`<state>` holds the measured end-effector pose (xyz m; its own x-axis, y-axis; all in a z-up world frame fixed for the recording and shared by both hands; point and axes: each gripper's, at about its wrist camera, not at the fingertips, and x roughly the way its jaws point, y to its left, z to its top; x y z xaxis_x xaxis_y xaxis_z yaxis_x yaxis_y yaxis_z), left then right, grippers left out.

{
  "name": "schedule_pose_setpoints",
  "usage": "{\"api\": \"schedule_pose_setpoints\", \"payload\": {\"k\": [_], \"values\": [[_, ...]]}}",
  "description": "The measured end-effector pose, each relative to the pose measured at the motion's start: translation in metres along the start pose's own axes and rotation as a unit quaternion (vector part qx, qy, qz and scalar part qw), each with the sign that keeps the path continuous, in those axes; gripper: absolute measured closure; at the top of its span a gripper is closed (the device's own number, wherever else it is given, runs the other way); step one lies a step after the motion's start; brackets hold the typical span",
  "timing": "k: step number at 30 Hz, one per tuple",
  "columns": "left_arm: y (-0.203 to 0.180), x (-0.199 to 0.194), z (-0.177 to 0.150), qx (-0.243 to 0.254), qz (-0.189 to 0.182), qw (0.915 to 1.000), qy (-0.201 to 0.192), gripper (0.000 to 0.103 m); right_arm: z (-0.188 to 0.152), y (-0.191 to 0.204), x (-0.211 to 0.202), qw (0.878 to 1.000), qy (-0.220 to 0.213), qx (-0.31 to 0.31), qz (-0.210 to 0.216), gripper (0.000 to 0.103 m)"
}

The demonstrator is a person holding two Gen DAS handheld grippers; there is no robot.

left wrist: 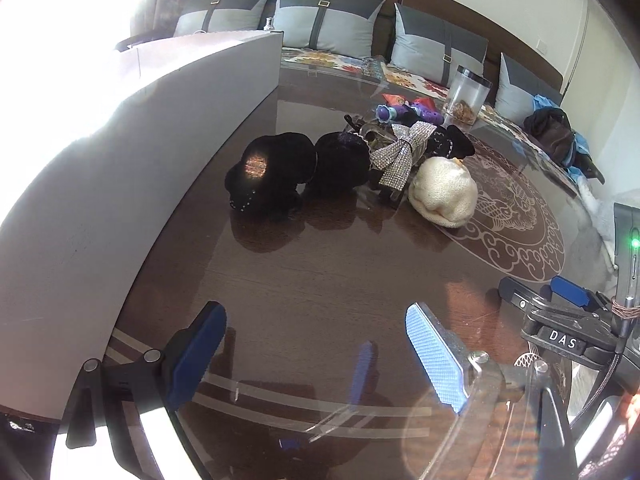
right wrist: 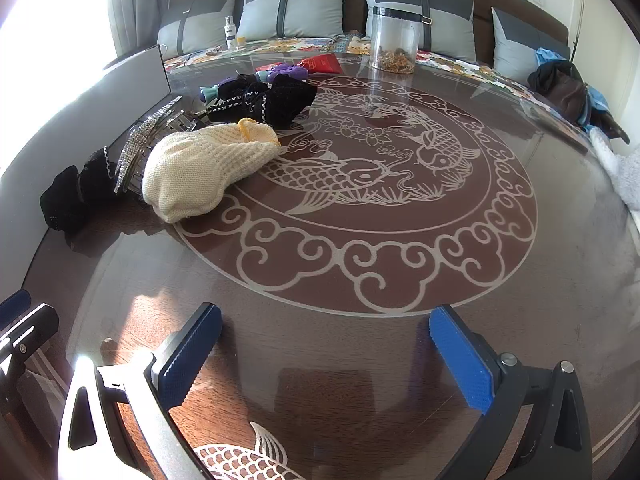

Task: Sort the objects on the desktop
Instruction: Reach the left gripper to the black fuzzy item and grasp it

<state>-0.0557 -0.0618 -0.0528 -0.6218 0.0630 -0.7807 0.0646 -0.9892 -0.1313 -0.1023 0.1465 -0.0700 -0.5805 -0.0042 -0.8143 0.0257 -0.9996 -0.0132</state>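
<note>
A heap of small objects lies on the glass-topped table (left wrist: 320, 272). It holds two black velvet hair pieces (left wrist: 268, 168) (left wrist: 340, 164), a rhinestone bow clip (left wrist: 396, 148), a cream knitted pouch (left wrist: 444, 192) and purple toys (left wrist: 400, 114). My left gripper (left wrist: 316, 356) hovers over bare glass well short of the heap, open, with nothing between its fingers. In the right wrist view the cream pouch (right wrist: 204, 168), the bow clip (right wrist: 140, 144) and a black velvet piece (right wrist: 276, 100) lie far ahead to the left. My right gripper (right wrist: 326, 360) is open and empty above the table's fish pattern (right wrist: 360, 176).
A grey box wall (left wrist: 120, 160) stands along the table's left side. A clear jar (right wrist: 394, 40) and a red packet (right wrist: 320, 64) sit at the far edge. Behind is a sofa with cushions (right wrist: 296, 8) and a dark bag (right wrist: 564, 84). The right gripper (left wrist: 540, 294) shows at the left view's right edge.
</note>
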Motion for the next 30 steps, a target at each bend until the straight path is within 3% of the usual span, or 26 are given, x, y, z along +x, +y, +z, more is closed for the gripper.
{"api": "schedule_pose_setpoints", "payload": {"k": [4,8,10,15,21,24,26,27,29,30], "values": [[-0.001,-0.009,0.024,0.058,0.038,0.9971,-0.032,0.011,0.0,0.0,0.0,1.0,0.0,0.0,0.0,0.0],[0.01,-0.016,0.058,0.065,0.011,0.9966,-0.049,0.011,0.0,0.0,0.0,1.0,0.0,0.0,0.0,0.0],[0.011,-0.011,0.069,0.07,-0.02,0.9967,-0.035,0.011,0.0,0.0,0.0,1.0,0.0,0.0,0.0,0.0],[-0.008,0.013,0.085,0.125,-0.043,0.9913,0.004,0.011,0.0,0.0,0.0,1.0,0.0,0.0,0.0,0.0],[-0.022,0.039,0.095,0.183,0.006,0.9831,0.003,0.011,0.0,0.0,0.0,1.0,0.0,0.0,0.0,0.0],[-0.018,0.061,0.102,0.176,0.013,0.9839,0.026,0.011,0.0,0.0,0.0,1.0,0.0,0.0,0.0,0.0],[-0.013,0.073,0.101,0.163,-0.002,0.9852,0.053,0.011,0.0,0.0,0.0,1.0,0.0,0.0,0.0,0.0],[-0.011,0.075,0.097,0.158,-0.02,0.9851,0.065,0.013,0.0,0.0,0.0,1.0,0.0,0.0,0.0,0.0],[-0.012,0.071,0.083,0.161,-0.041,0.9831,0.076,0.042,0.0,0.0,0.0,1.0,0.0,0.0,0.0,0.0],[-0.013,0.067,0.075,0.168,-0.038,0.9821,0.077,0.05,0.0,0.0,0.0,1.0,0.0,0.0,0.0,0.0]]}}
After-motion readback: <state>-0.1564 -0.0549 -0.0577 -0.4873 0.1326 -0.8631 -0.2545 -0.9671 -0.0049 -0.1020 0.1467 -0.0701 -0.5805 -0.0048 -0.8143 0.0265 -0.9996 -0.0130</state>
